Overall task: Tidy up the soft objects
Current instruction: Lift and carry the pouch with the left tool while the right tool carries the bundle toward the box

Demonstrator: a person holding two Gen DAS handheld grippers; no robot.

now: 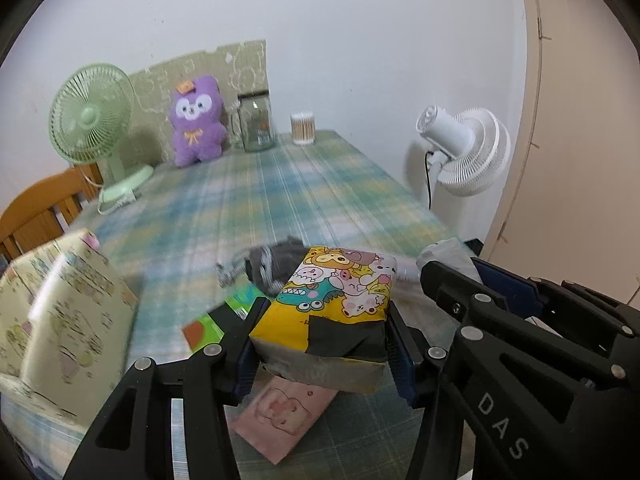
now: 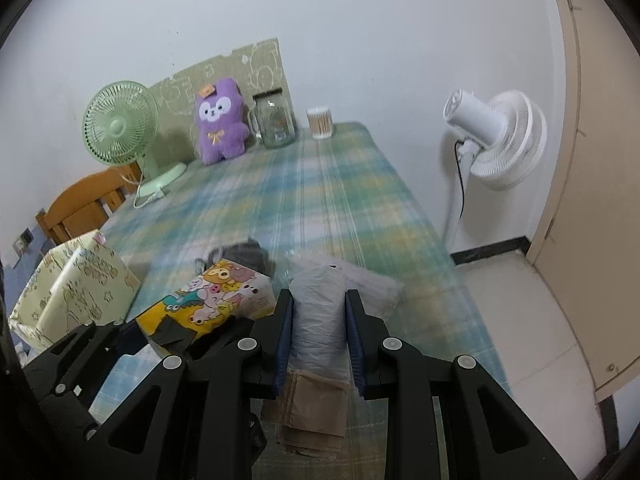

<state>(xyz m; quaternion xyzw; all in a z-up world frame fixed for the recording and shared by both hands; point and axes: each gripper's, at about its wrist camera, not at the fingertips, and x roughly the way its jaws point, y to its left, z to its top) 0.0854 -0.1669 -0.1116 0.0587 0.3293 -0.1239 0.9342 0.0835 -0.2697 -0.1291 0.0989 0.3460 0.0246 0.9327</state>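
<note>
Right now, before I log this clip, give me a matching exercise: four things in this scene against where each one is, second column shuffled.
Things:
1. cartoon tissue pack
2. roll of plastic bags
3. purple plush
4. green fan

Places:
A. far end of the table, beside the glass jar
B. clamped in the right gripper
C. far left of the table, near the wooden chair
D. clamped in the left gripper

Pairs: 1-D, 2-B, 3-A, 4-C
</note>
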